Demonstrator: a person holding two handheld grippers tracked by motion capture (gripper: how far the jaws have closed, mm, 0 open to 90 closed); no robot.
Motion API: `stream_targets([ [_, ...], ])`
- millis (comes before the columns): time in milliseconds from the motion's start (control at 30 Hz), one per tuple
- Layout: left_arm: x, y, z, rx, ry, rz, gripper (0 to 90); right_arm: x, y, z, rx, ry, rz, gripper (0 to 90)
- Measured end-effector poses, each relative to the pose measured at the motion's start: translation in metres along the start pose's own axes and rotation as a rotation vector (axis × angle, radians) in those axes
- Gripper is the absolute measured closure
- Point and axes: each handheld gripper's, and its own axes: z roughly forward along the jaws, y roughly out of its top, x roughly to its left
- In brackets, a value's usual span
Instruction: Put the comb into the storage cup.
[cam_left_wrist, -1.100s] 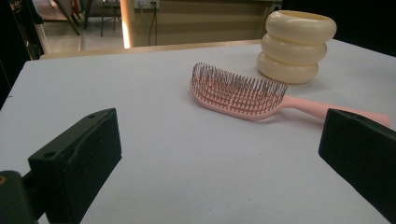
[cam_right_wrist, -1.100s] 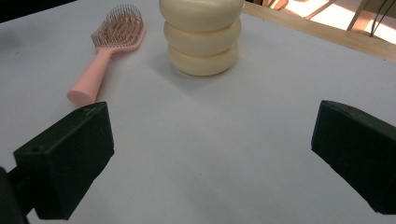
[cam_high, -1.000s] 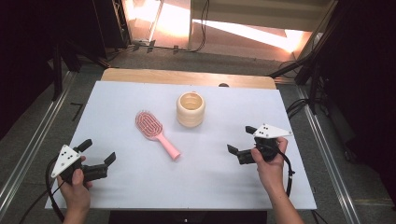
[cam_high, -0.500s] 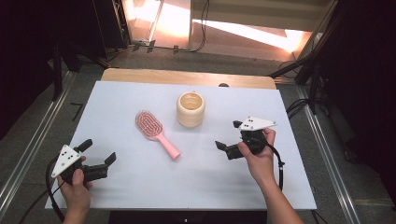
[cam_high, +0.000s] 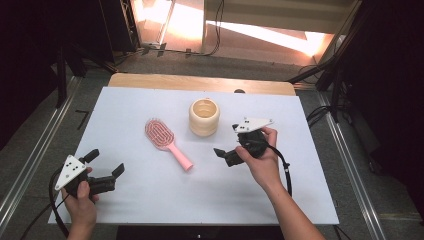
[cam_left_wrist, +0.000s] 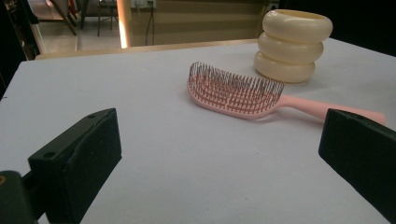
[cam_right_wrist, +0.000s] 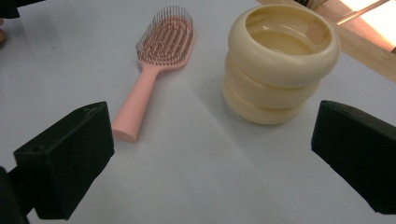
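My right gripper hangs over the white table with its jaws spread wide, near the cream ringed cup and the handle end of the pink hairbrush (bristles up, handle towards me). The brush lies flat just beside the cup, not touching it. My left gripper sits at the near left corner, jaws also wide and holding nothing, well apart from both.

A white desk carries two things near its middle: a pink hairbrush lying bristles up, handle pointing toward five o'clock, and a cream ribbed cup standing upright at its two o'clock, apart.
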Motion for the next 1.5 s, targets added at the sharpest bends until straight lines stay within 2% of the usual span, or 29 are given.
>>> stream_targets([
  [367, 0.0, 0.0, 0.0, -0.001, -0.004, -0.001, 0.0, 0.007, 0.019, 0.018, 0.029, 0.025, -0.034, 0.0],
  [667, 0.0, 0.0, 0.0, 0.0, -0.003, 0.0, 0.0, 0.016, 0.034, 0.039, 0.08, 0.048, -0.057, 0.0],
  [867, 0.0, 0.0, 0.0, 0.0, -0.003, 0.0, 0.0, 0.02, 0.04, 0.052, 0.115, 0.054, -0.052, 0.0],
  [1300, 0.0, 0.0, 0.0, 0.0, -0.004, -0.003, 0.0, 0.028, 0.051, 0.075, 0.16, 0.075, -0.075, 0.0],
  [1500, 0.001, 0.0, 0.0, -0.004, -0.004, -0.006, 0.0, 0.035, 0.057, 0.093, 0.211, 0.089, -0.081, 0.0],
])
